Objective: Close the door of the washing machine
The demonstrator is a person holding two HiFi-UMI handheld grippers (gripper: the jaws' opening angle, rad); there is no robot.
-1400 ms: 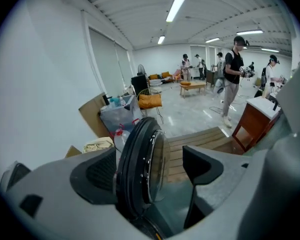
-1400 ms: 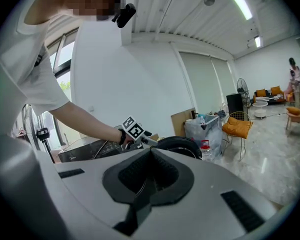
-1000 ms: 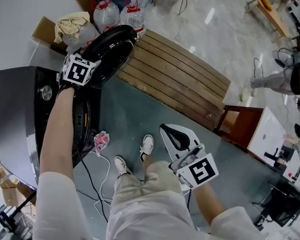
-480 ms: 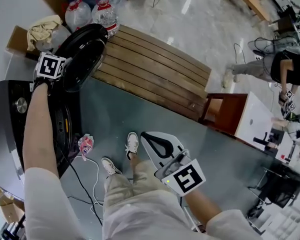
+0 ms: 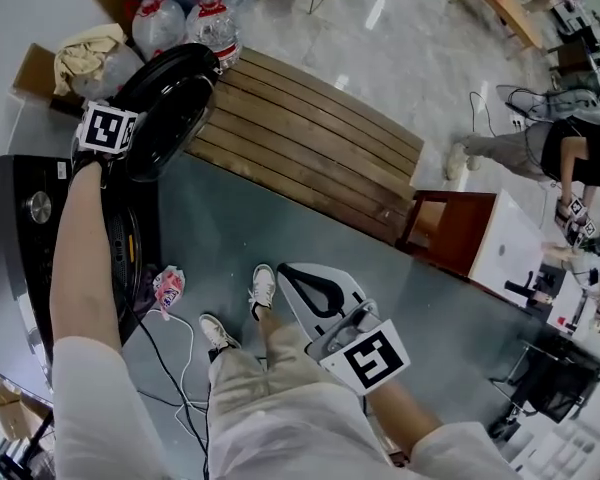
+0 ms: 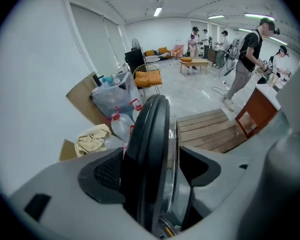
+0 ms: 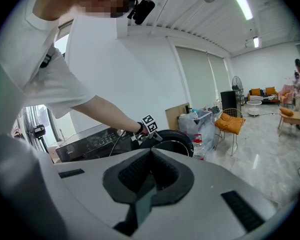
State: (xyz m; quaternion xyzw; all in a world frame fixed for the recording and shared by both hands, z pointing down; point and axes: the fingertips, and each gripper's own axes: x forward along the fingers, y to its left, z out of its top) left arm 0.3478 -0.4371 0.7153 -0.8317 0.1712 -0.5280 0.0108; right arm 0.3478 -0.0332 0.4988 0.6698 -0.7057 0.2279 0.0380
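Note:
The black round washing machine door [image 5: 175, 93] stands swung open from the dark washing machine [image 5: 20, 258], above its drum opening [image 5: 130, 238]. My left gripper [image 5: 125, 118] straddles the door's rim [image 6: 150, 129]. Its jaws have just been closing, and the pads [image 6: 107, 171] lie against the rim on both sides. My right gripper [image 5: 285, 273] hangs over my legs, far from the machine, shut with nothing in it. The right gripper view shows its pads [image 7: 135, 171] meeting, with the door [image 7: 172, 139] far off.
A slatted wooden bench [image 5: 320, 158] lies right of the door. Water bottles [image 5: 185, 28] and a box with cloth [image 5: 85, 53] stand behind it. Cables [image 5: 180, 353] and a pink item [image 5: 168, 286] lie on the floor by the machine. A brown chair [image 5: 450, 233] and people [image 5: 560, 148] are at right.
The scene has slid left in the head view. The left gripper stays on the door's rim. The right gripper keeps its place over my legs.

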